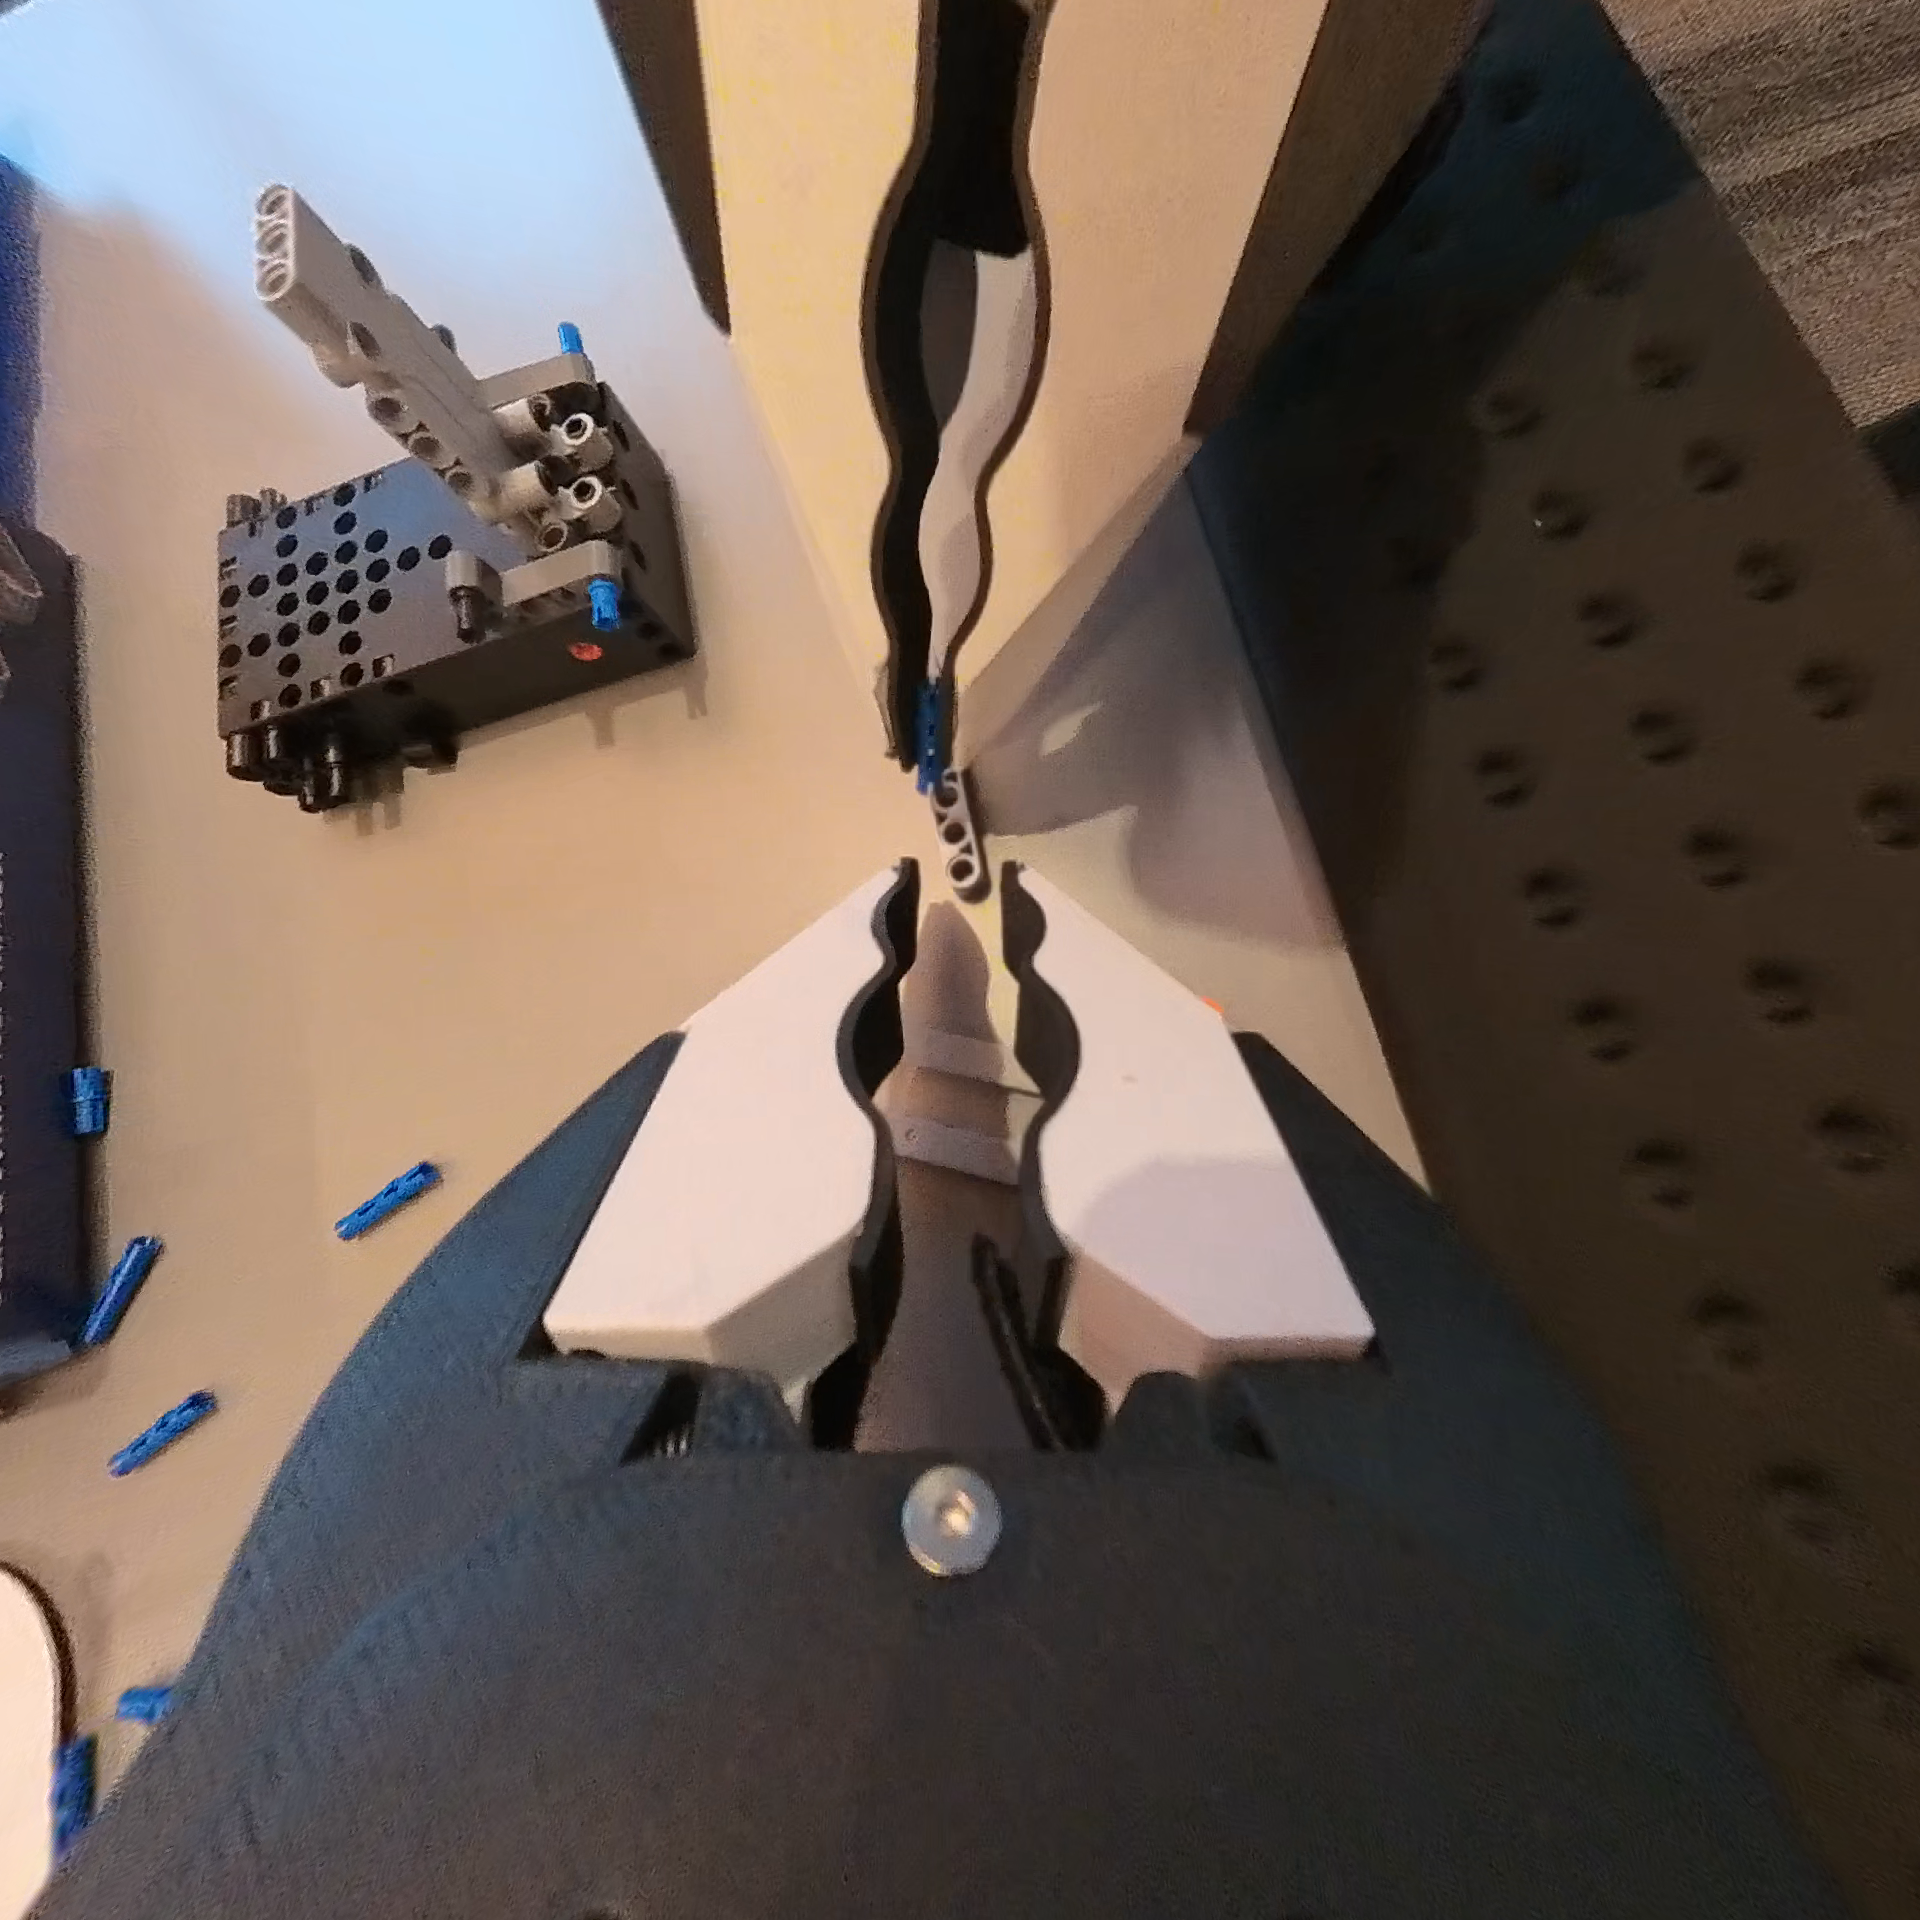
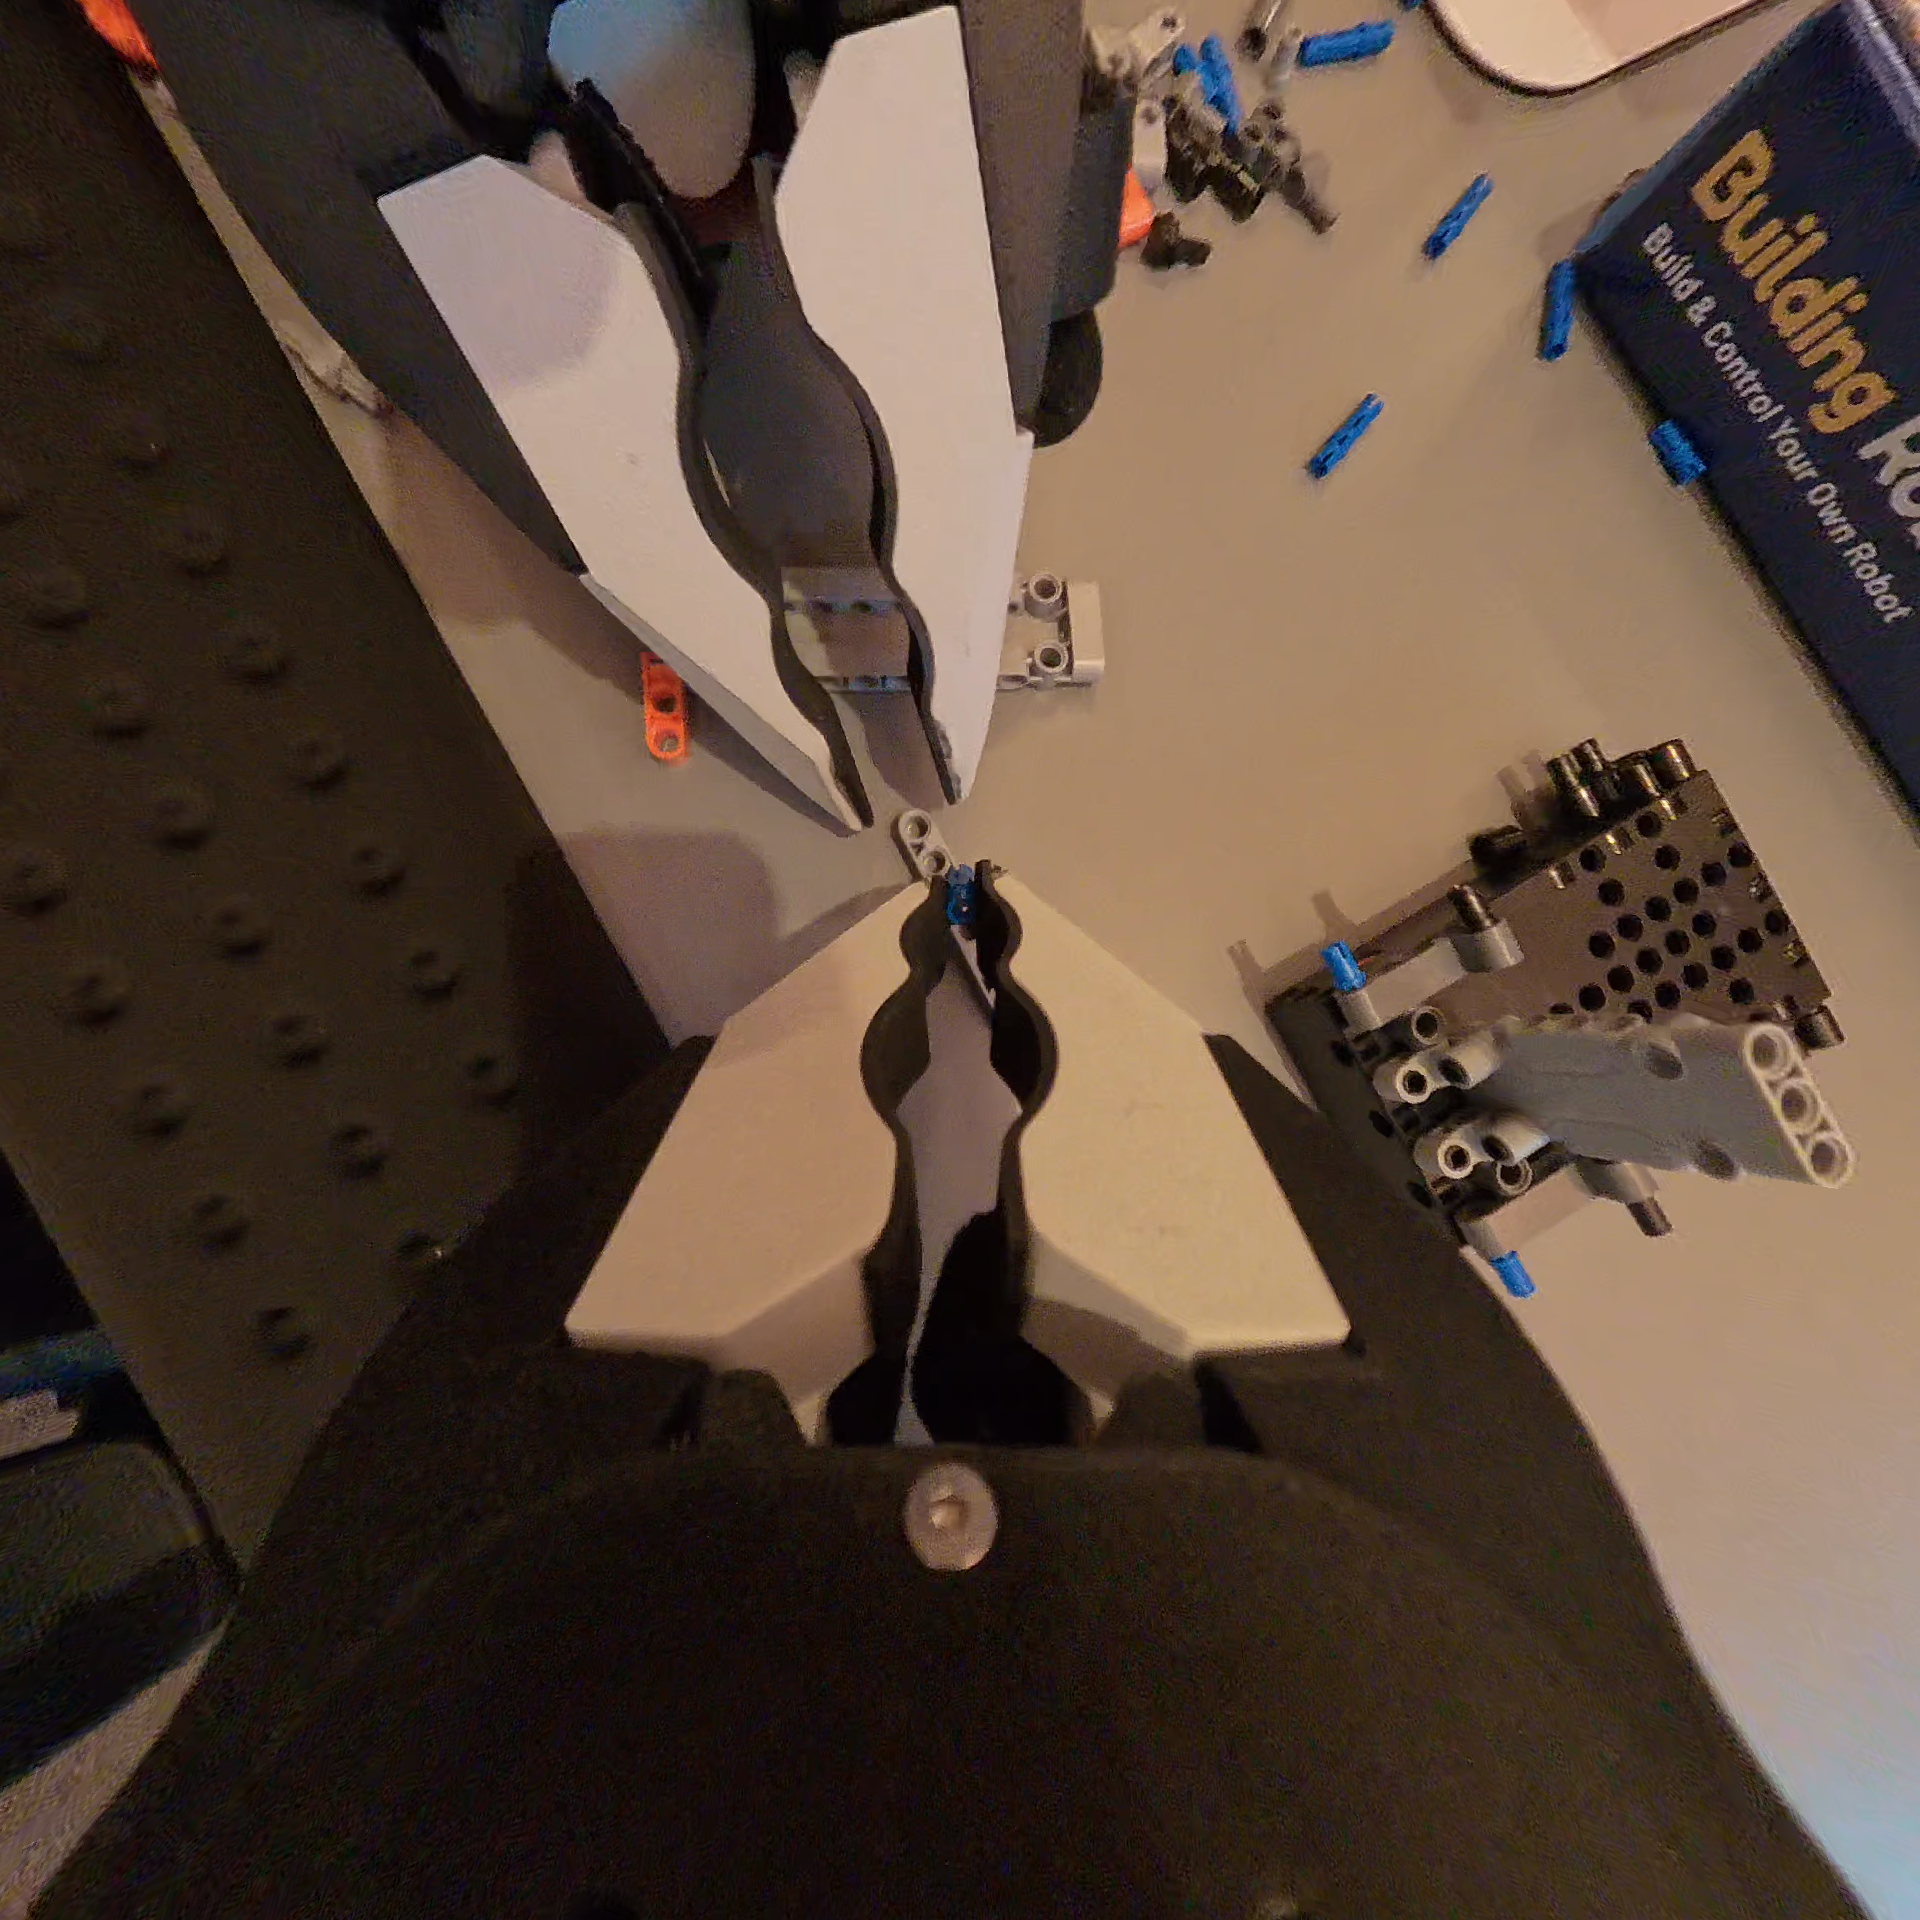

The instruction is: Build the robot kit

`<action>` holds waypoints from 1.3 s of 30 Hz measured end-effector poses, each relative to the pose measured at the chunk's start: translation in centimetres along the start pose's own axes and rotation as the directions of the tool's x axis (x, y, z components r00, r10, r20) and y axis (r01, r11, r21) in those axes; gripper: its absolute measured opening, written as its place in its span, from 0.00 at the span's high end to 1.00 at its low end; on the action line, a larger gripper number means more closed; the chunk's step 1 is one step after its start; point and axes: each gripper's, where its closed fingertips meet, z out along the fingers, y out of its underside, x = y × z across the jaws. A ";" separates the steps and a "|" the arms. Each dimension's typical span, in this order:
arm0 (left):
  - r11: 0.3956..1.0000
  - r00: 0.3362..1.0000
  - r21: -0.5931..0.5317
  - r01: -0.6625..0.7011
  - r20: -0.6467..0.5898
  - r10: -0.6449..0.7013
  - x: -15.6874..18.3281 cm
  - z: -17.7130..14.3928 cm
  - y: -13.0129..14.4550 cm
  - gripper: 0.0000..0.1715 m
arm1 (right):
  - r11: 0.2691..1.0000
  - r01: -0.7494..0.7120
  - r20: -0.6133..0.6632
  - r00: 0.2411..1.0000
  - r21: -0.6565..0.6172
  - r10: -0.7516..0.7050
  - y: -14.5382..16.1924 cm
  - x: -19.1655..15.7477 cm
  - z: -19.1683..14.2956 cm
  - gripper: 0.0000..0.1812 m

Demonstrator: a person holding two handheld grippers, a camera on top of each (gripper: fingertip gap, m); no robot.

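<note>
Jaws of the right gripper (image 2: 966, 902) pinch a blue pin (image 2: 960, 902) against a small grey beam (image 1: 958, 840), which the left gripper (image 1: 961, 878), slightly parted, barely touches above the counter (image 1: 520, 935).

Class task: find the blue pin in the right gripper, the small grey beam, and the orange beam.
blue pin (image 2: 959, 902): right wrist view, on its shaft.
grey beam (image 1: 958, 840): left wrist view, on its middle hole.
orange beam (image 2: 663, 707): right wrist view, on its middle.

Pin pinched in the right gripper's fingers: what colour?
Blue pin; clearest in the right wrist view.
</note>
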 end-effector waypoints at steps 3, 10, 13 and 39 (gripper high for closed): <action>0.999 1.000 -0.040 -0.011 -0.005 0.011 0.3 0.9 0.4 0.94 | 0.998 0.035 0.007 0.999 -0.045 -0.035 0.4 -0.1 0.4 0.99; 0.999 1.000 -0.029 -0.018 0.006 0.018 -0.1 1.2 0.3 0.97 | 0.990 0.084 0.020 0.996 -0.111 -0.082 0.8 -0.1 0.6 0.98; 1.000 1.000 -0.021 -0.016 0.003 0.016 -0.1 1.2 0.3 0.97 | 0.985 0.105 0.043 0.994 -0.135 -0.100 0.9 -0.2 0.5 0.99; 0.999 0.999 -0.004 -0.034 0.010 0.034 -0.1 1.3 0.3 0.97 | 0.937 0.215 0.239 0.959 -0.275 -0.150 1.0 -0.5 0.5 0.98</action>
